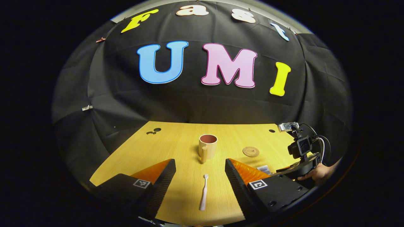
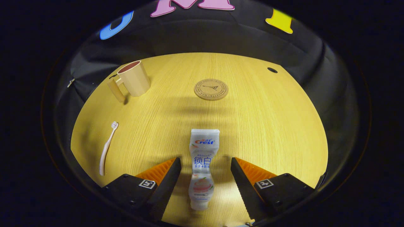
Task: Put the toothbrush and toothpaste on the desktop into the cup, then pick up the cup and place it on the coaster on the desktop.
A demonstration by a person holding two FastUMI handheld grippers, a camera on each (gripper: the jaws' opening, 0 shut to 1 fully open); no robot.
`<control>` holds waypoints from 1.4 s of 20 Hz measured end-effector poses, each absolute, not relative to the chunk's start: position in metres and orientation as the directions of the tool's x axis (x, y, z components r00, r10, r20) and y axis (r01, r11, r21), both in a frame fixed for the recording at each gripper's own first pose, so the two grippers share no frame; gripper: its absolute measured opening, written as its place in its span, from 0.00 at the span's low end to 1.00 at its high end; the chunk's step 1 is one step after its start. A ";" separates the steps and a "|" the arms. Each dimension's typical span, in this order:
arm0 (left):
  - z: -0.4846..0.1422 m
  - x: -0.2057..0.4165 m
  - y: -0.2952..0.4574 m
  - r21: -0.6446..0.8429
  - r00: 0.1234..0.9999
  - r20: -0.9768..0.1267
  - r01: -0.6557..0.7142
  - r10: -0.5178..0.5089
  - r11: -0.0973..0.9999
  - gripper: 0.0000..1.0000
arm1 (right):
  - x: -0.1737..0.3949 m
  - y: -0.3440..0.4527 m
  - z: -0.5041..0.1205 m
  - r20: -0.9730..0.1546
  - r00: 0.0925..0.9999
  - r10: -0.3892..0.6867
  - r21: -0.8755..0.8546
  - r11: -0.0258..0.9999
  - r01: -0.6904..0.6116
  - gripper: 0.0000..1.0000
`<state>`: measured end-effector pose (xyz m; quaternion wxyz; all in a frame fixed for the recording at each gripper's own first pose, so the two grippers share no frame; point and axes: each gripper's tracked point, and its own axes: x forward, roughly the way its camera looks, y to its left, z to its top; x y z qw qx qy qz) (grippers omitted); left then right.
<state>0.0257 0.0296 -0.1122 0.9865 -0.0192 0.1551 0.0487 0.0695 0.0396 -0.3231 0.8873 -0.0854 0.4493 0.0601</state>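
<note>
Toothpaste (image 2: pixel 202 167): bottom centre of right gripper view, flat on the surface (image 2: pixel 268 126), cap end toward camera, lying between the fingers, untouched.
Right tool (image 2: pixel 205 176): wide open, holds nothing, straddles the tube; also at right edge of left gripper view with a hand (image 1: pixel 318 173) on it.
Toothbrush (image 1: pixel 204 192): bottom centre of left gripper view, flat, bristle end toward cup, between the fingers, no contact.
Left tool (image 1: pixel 200 179): wide open, holds nothing.
Cup (image 1: pixel 207 146): upright, centre of left gripper view, just beyond the brush, handle toward camera.
Coaster (image 1: pixel 251 151): right of cup, apart from it, bare.
</note>
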 end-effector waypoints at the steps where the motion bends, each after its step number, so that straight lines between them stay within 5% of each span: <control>1: -0.115 0.025 0.029 -0.023 0.945 -0.314 -0.101 0.089 0.995 0.97 | 0.068 0.038 -0.327 -0.818 0.575 0.025 -0.101 0.977 -0.186 0.98; 5: -0.124 0.022 0.030 -0.021 0.936 -0.341 -0.101 0.088 0.995 0.97 | 0.071 0.041 -0.329 -0.824 0.565 0.042 -0.083 0.978 -0.193 0.90; 7: -0.131 0.022 0.031 -0.024 0.928 -0.361 -0.106 0.091 0.994 0.98 | 0.072 0.043 -0.329 -0.828 0.560 0.041 -0.082 0.978 -0.193 0.57; 9: -0.139 0.022 0.033 -0.030 0.920 -0.381 -0.116 0.096 0.993 0.98 | 0.073 0.043 -0.332 -0.835 0.548 0.043 -0.081 0.977 -0.199 0.47; 11: -0.148 0.021 0.033 -0.028 0.910 -0.403 -0.119 0.098 0.992 0.98 | 0.071 0.042 -0.330 -0.840 0.540 0.057 -0.083 0.969 -0.232 0.21; 12: -0.151 0.021 0.033 -0.019 0.906 -0.411 -0.116 0.098 0.993 0.98 | 0.070 0.039 -0.330 -0.848 0.527 0.054 -0.087 0.968 -0.238 0.30; 22: -0.225 0.040 0.033 0.054 0.801 -0.596 -0.039 0.064 0.998 0.92 | 0.057 0.004 -0.286 -0.810 0.582 0.073 -0.127 0.947 -0.296 0.25; 28: -0.279 0.055 0.027 0.022 0.681 -0.731 -0.035 0.040 0.999 0.97 | 0.044 -0.012 -0.258 -0.790 0.603 0.114 -0.068 0.960 -0.271 0.25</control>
